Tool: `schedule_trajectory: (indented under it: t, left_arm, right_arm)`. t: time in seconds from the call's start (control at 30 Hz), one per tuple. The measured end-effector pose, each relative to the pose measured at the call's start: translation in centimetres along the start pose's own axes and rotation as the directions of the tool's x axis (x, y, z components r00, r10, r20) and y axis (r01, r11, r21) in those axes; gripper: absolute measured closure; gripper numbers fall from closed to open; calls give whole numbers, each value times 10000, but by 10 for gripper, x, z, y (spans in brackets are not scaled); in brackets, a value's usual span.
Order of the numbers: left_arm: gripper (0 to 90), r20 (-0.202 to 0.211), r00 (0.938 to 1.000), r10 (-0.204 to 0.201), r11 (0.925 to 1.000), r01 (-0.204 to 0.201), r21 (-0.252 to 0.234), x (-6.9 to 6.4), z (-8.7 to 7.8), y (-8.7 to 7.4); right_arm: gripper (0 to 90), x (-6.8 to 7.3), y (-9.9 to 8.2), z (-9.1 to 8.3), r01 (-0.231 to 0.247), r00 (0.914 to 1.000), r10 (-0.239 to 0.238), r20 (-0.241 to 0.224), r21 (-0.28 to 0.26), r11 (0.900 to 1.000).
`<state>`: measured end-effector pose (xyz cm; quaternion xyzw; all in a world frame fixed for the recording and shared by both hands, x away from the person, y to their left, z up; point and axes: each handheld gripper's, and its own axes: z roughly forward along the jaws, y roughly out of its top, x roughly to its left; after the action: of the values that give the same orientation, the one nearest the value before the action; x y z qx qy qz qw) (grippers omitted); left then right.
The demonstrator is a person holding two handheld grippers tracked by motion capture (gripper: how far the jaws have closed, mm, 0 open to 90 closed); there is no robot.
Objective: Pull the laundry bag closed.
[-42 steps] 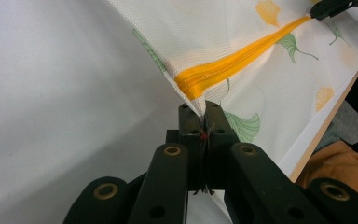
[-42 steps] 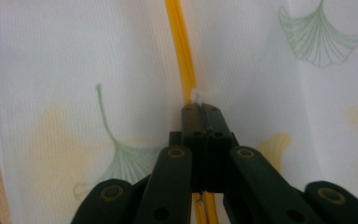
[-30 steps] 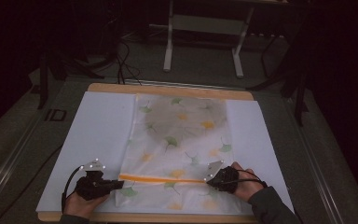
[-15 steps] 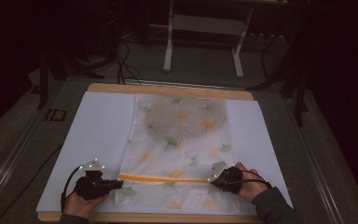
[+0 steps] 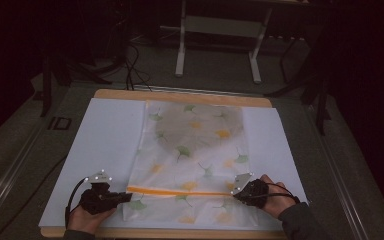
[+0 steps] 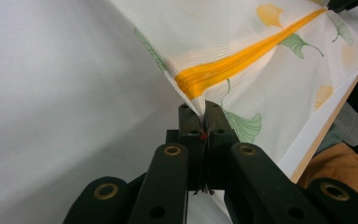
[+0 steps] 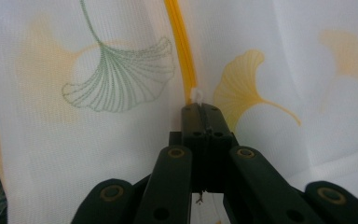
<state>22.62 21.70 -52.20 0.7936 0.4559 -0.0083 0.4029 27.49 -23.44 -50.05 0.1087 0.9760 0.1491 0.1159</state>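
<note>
So there's this white mesh bag with a ginkgo leaf print in green and yellow, lying flat down the middle of a white sheet that covers a wooden table. It runs from the far edge almost to the near edge. An orange zipper crosses it left to right close to the near end.

The left gripper sits at the near left, jaws fully closed and pinching the bag's fabric right at the left end of the zipper. In the left gripper view you can see the cloth corner pulled up into the jaws and lifted a bit off the sheet. The right gripper is at the near right, also clamped tight, right at the other end of the zipper; in the right gripper view a small white tab at the zipper's end sits just at the jaw tips.

Past the table's far edge it's dark floor, with a metal stand and some cables.
</note>
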Motion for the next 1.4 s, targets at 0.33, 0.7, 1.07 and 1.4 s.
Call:
schedule_trajectory:
  t: [0.33,0.7,1.07,1.4]
  left_arm:
    - [885,30,10000,9,10000,-9,-39,0,0,0]
    - [885,5,10000,-43,10000,43,-52,2,-1,0]
    - [885,137,9998,130,9999,-132,105,-2,1,0]
    - [861,179,9995,266,9992,-271,281,-4,2,-3]
  right_arm:
    - [900,-1,-5,-2,67,9999,-69,77,199,9998]
    - [900,-5,-18,-8,-72,9995,59,312,414,9991]
    - [900,-6,-36,-16,-373,9987,354,371,524,9979]
    - [880,-7,-45,-16,-722,9970,716,287,189,9972]
